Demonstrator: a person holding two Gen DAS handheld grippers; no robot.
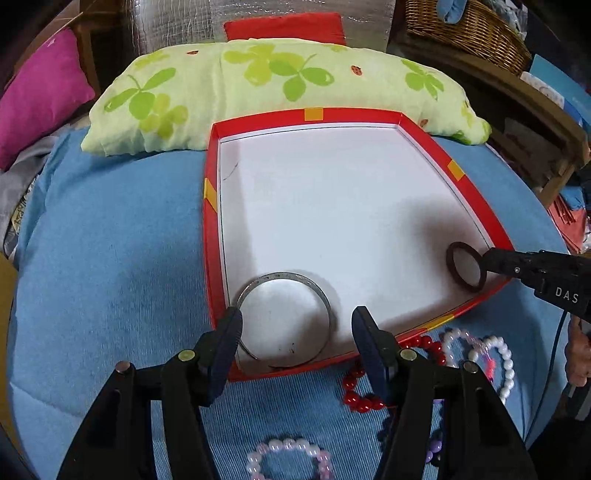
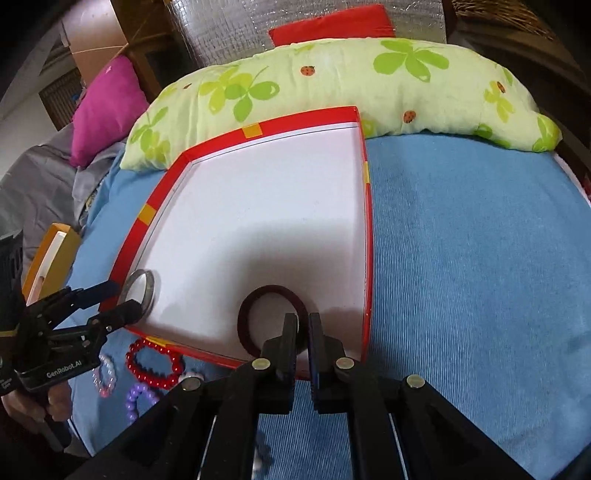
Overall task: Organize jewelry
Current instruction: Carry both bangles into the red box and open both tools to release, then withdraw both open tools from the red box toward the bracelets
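A red-rimmed white tray (image 1: 424, 144) (image 2: 365, 229) lies on the blue bed cover. A silver bangle (image 1: 325, 295) (image 2: 149, 286) lies in its near left corner, between the open fingers of my left gripper (image 1: 297, 325) (image 2: 123, 299). My right gripper (image 2: 303, 325) (image 1: 491, 260) is shut on a dark brown bangle (image 2: 255, 295) (image 1: 452, 258) at the tray's near right corner. A red bead bracelet (image 1: 354, 398) (image 2: 147, 373), a white pearl bracelet (image 1: 506, 365), pink bracelets (image 1: 288, 446) (image 2: 105, 376) and a purple one (image 2: 136, 398) lie on the cover in front of the tray.
A green clover-print pillow (image 1: 258, 85) (image 2: 369, 85) lies behind the tray, with a magenta cushion (image 1: 40, 92) (image 2: 107, 107) to the left. A wicker basket (image 1: 465, 29) stands at the back right. An orange box (image 2: 51, 258) sits left of the tray.
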